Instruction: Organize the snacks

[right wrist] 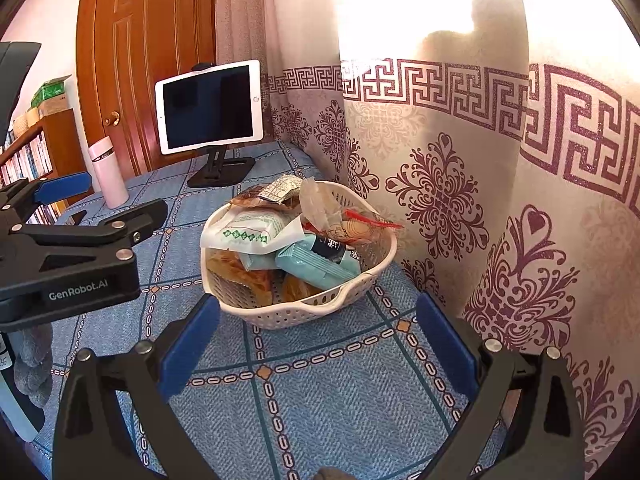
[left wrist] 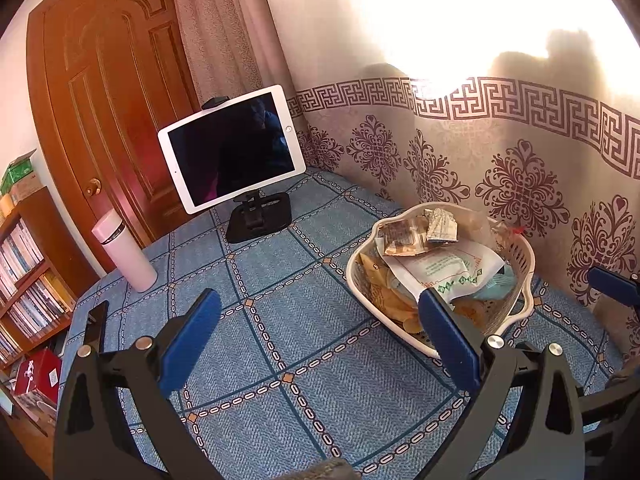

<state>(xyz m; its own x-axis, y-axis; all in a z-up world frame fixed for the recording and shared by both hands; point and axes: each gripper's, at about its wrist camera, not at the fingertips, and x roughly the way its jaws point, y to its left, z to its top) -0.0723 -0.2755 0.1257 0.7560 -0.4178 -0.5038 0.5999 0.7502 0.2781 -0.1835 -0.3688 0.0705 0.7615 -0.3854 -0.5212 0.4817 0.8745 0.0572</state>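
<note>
A white perforated basket stands on the blue patterned tablecloth near the curtain. It is heaped with snack packets: a white pack with green print, a teal pack, brown packs and yellow ones. My left gripper hovers open over the cloth, left of the basket, with nothing between its blue pads. My right gripper is open too, just in front of the basket, and is empty. The left gripper's body shows at the left of the right wrist view.
A white tablet on a black stand sits at the table's far side. A pink bottle stands at the left edge beside a black phone. A patterned curtain runs behind the basket. A bookshelf lies beyond.
</note>
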